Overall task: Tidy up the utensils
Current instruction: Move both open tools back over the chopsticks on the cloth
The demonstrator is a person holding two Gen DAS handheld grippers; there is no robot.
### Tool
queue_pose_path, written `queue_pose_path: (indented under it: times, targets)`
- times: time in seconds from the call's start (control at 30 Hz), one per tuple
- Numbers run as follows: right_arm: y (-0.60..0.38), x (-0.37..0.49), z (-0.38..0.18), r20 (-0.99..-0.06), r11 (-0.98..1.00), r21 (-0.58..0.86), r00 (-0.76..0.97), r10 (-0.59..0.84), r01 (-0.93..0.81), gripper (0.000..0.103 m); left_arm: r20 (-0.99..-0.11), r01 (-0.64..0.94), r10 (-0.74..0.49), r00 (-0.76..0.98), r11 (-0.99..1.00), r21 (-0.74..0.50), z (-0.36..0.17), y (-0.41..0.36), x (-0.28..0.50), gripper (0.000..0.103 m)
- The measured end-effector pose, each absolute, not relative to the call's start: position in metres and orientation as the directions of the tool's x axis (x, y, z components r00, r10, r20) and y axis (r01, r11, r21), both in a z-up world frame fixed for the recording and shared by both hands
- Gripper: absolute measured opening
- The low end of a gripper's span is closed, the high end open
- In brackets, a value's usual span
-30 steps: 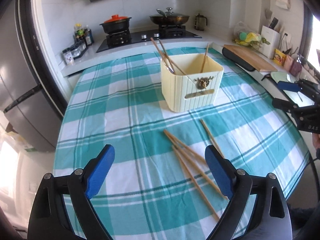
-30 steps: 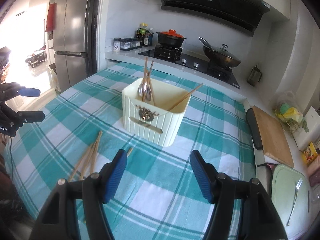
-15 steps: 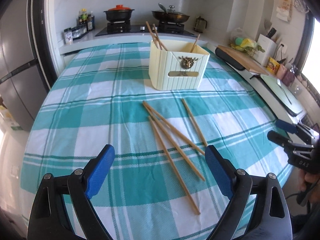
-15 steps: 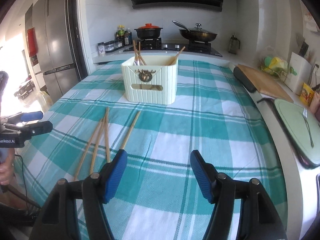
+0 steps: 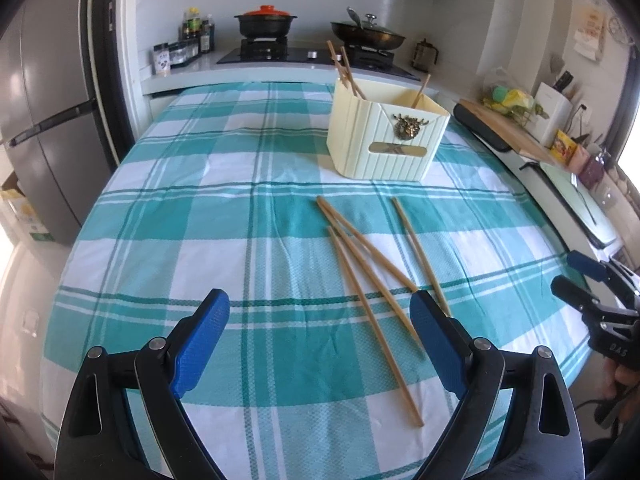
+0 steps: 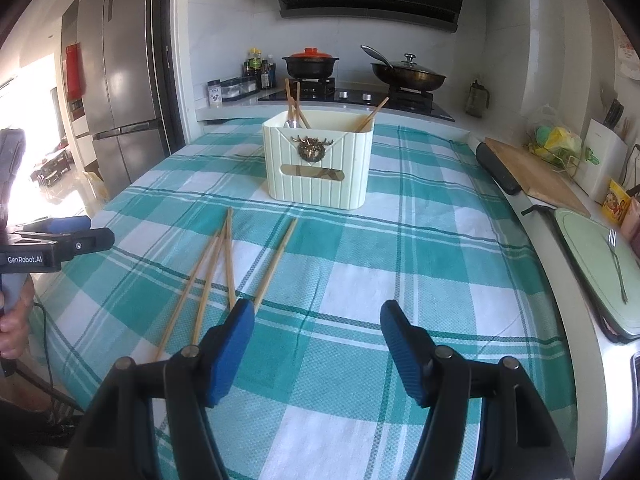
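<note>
A teal checked tablecloth (image 6: 420, 240) covers the table. At twelve o'clock stands the cream utensil holder (image 6: 318, 164), holding chopsticks and perhaps a spoon. Four loose chopsticks (image 5: 372, 276) lie at its six o'clock. Left gripper (image 5: 320, 344) and right gripper (image 6: 318, 340) hover with fingers spread, empty.

Both grippers have pulled back from the cream utensil holder (image 5: 386, 140) and sunk toward the checked cloth. In the left wrist view, four loose chopsticks (image 5: 372, 280) that lay partly behind the left gripper (image 5: 320, 344) a second ago now spread out ahead of it. In the right wrist view the holder has shrunk into the distance and levelled out, and the right gripper (image 6: 316, 350) has its left fingertip (image 6: 234, 344) over the chopsticks' near ends.
</note>
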State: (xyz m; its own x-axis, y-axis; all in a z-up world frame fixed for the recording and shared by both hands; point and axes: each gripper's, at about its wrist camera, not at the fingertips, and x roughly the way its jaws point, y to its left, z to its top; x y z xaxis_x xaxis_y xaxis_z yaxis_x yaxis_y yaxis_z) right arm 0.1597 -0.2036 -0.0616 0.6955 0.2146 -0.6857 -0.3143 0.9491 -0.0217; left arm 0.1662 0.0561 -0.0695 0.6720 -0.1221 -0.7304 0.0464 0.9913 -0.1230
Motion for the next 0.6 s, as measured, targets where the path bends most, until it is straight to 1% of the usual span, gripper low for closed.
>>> queue_pose_path:
  times: [0.2, 0.43, 0.6]
  targets:
    - [-0.205, 0.162, -0.07, -0.711, 0.953, 0.0, 0.67, 0.213, -0.302, 0.067, -0.739, 0.03, -0.122, 0.663, 0.99, -0.136, -0.075, 0.063, 0.166, 0.092]
    - [-0.197, 0.162, -0.071, -0.714, 0.949, -0.021, 0.669, 0.205, -0.313, 0.067, -0.738, 0.026, -0.107, 0.667, 0.992, -0.12, -0.079, 0.064, 0.166, 0.092]
    - [-0.196, 0.164, -0.075, -0.722, 0.95, -0.011, 0.66, 0.207, -0.311, 0.067, -0.742, 0.018, -0.105, 0.662, 0.992, -0.124, -0.082, 0.068, 0.164, 0.092]
